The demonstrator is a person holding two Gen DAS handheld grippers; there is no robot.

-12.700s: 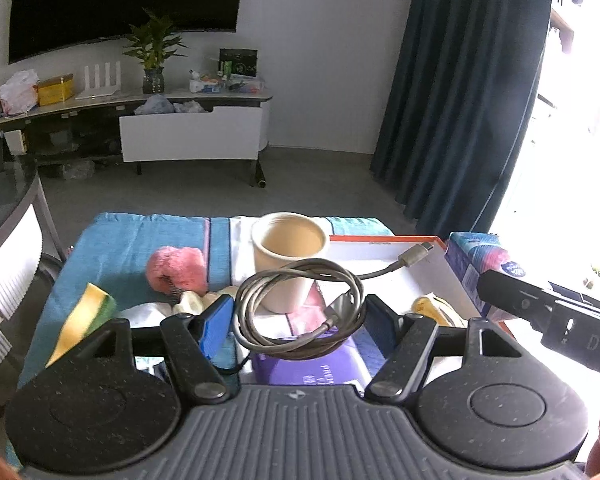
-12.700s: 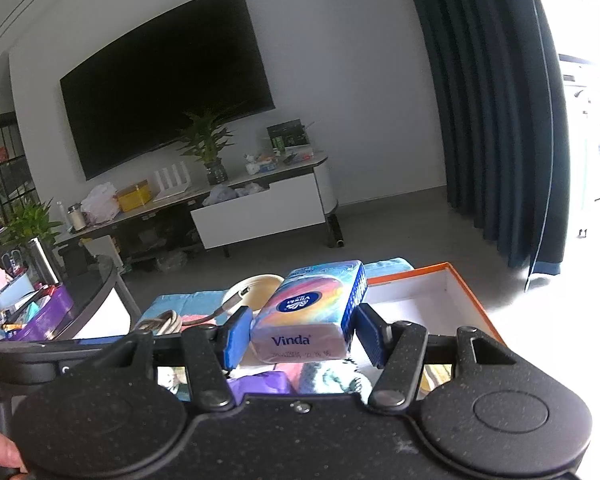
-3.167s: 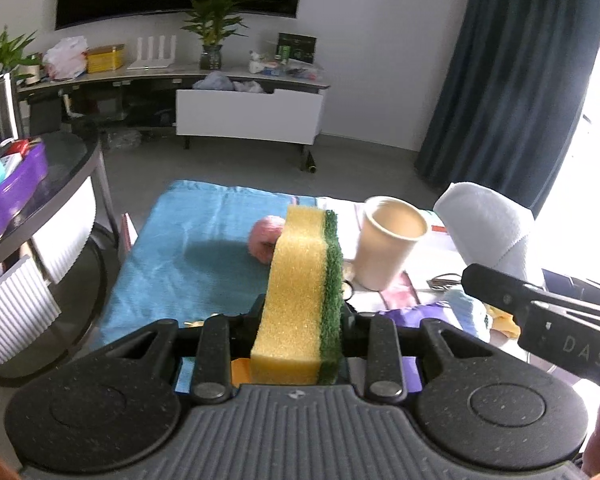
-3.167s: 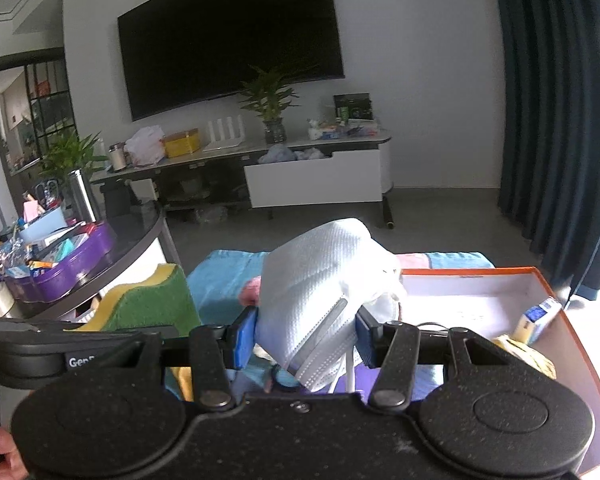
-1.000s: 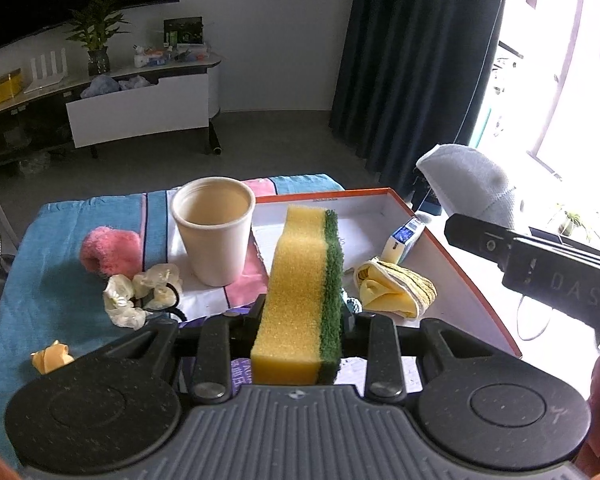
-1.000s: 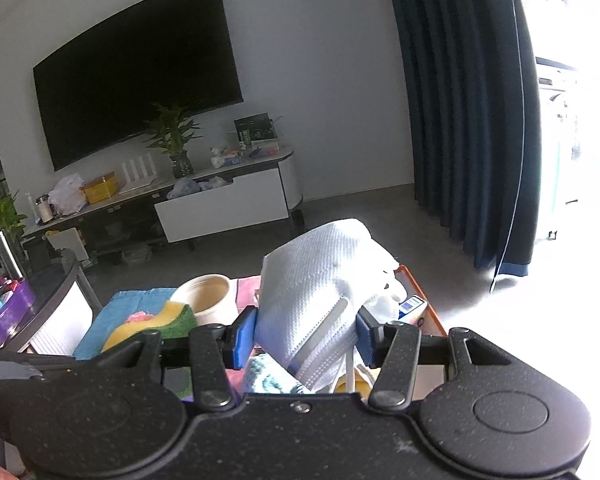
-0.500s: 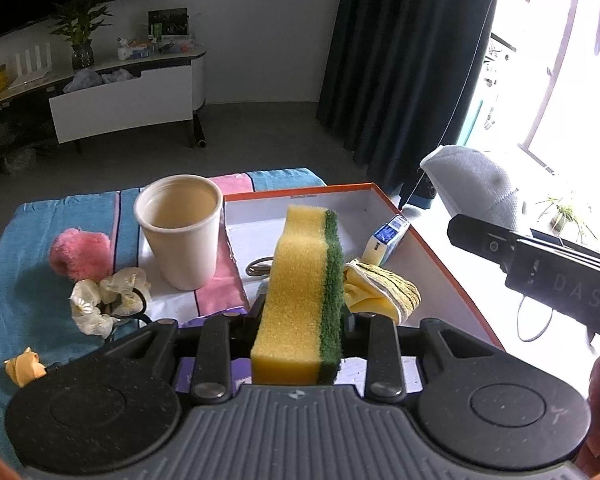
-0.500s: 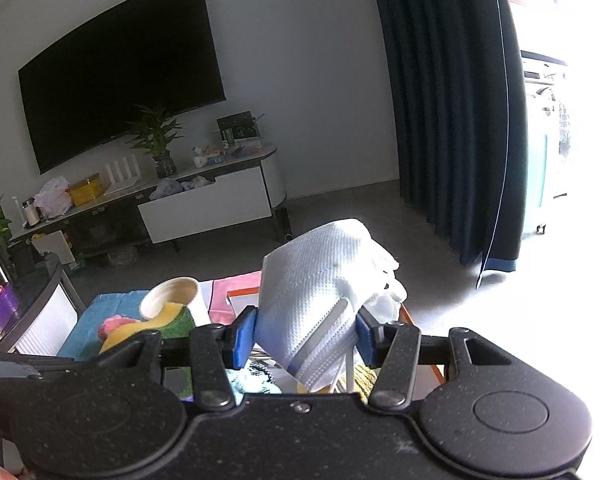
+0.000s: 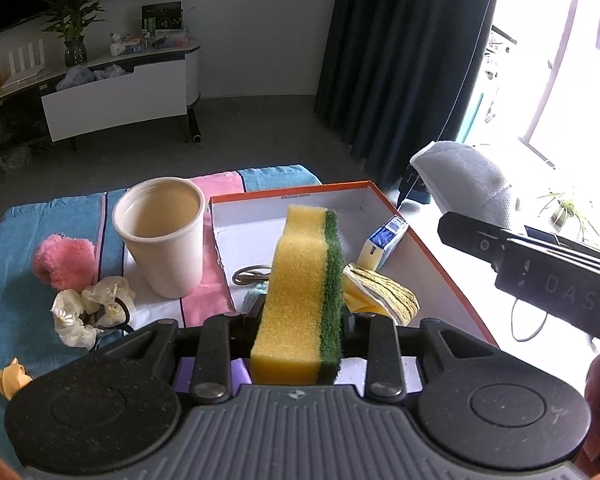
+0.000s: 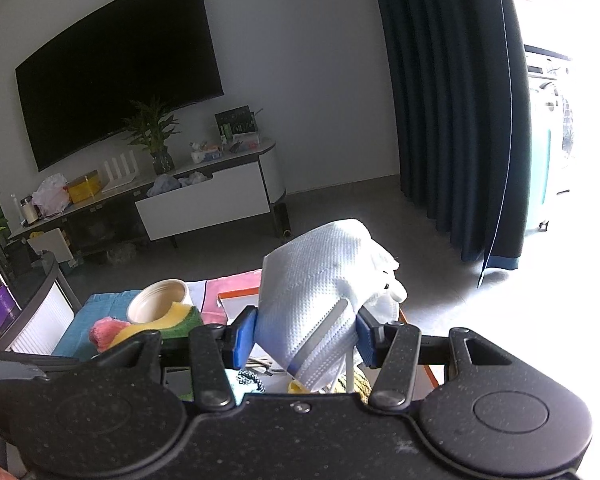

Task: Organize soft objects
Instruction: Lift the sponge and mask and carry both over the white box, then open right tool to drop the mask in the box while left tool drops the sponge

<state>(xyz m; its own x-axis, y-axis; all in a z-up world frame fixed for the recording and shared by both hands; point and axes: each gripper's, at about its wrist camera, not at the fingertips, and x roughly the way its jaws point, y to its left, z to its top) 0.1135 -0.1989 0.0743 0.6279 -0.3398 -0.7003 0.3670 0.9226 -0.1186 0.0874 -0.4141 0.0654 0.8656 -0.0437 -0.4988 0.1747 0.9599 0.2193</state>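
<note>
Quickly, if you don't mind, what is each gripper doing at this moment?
Left gripper: shut on the sponge, held upright on its edge.
Right gripper: shut on the white face mask.

Porous foam sponge (image 9: 296,300) (rough green face)

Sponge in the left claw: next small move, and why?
Probably lower it into the orange-rimmed box and open. The left claw is shut on the sponge, held upright over the box's near end. The tissue pack, yellow cloth and cable already lie inside, and white floor shows bare behind the sponge.
</note>
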